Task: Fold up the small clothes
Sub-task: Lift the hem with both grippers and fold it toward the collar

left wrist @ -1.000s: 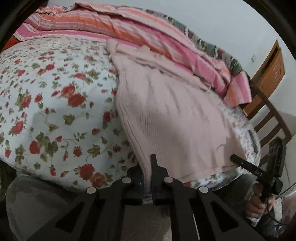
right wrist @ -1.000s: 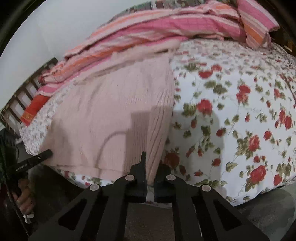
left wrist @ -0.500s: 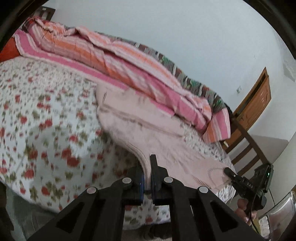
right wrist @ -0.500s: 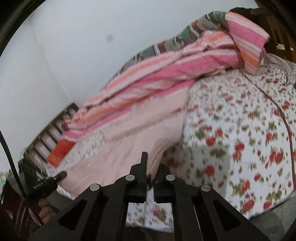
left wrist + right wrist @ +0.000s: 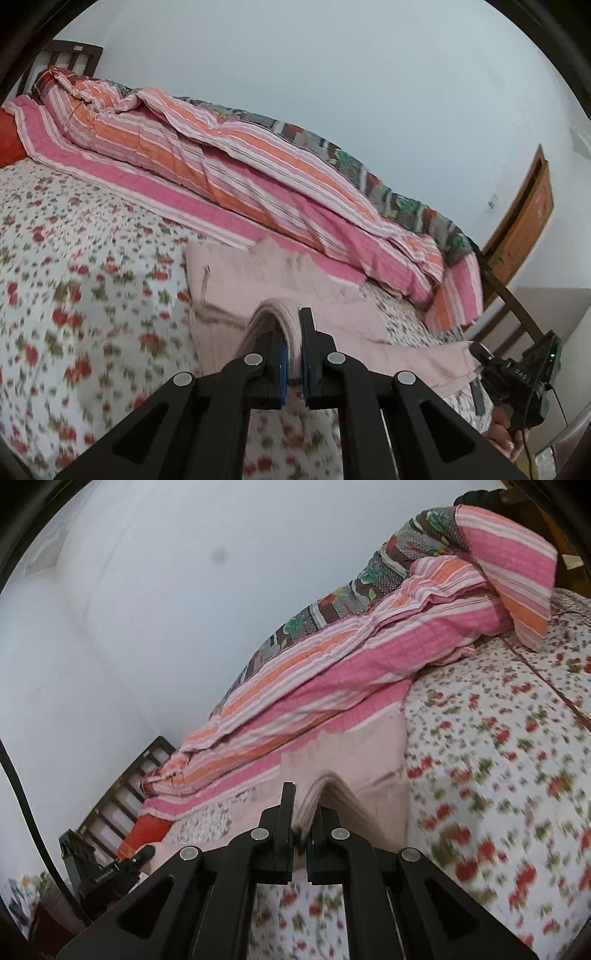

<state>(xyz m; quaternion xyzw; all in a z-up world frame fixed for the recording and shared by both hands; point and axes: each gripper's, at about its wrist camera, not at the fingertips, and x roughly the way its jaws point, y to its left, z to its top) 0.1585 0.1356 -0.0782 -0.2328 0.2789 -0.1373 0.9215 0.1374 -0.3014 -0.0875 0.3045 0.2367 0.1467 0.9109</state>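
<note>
A pale pink knitted sweater [image 5: 280, 284] lies on the flowered bedsheet [image 5: 74, 266], its near hem lifted off the bed. My left gripper [image 5: 293, 332] is shut on one corner of that hem, and the knit arches up between its jaws. At the lower right of the left wrist view, my right gripper [image 5: 480, 352] clamps the other hem corner, held by a hand. In the right wrist view the right gripper [image 5: 303, 808] is shut on the pink sweater [image 5: 369, 753], whose ribbed hem bunches over its jaws. The left gripper [image 5: 146, 853] shows at the lower left there.
A striped pink and orange quilt [image 5: 229, 162] is heaped along the wall behind the sweater, over a dark patterned blanket [image 5: 406, 206]. A wooden headboard [image 5: 70, 55] stands at one end, a wooden door [image 5: 524, 221] at the other. A white wall lies beyond.
Both grippers have risen and moved toward the far side of the bed, carrying the sweater's near hem up with them. The sweater, flat before, now bends over itself.
</note>
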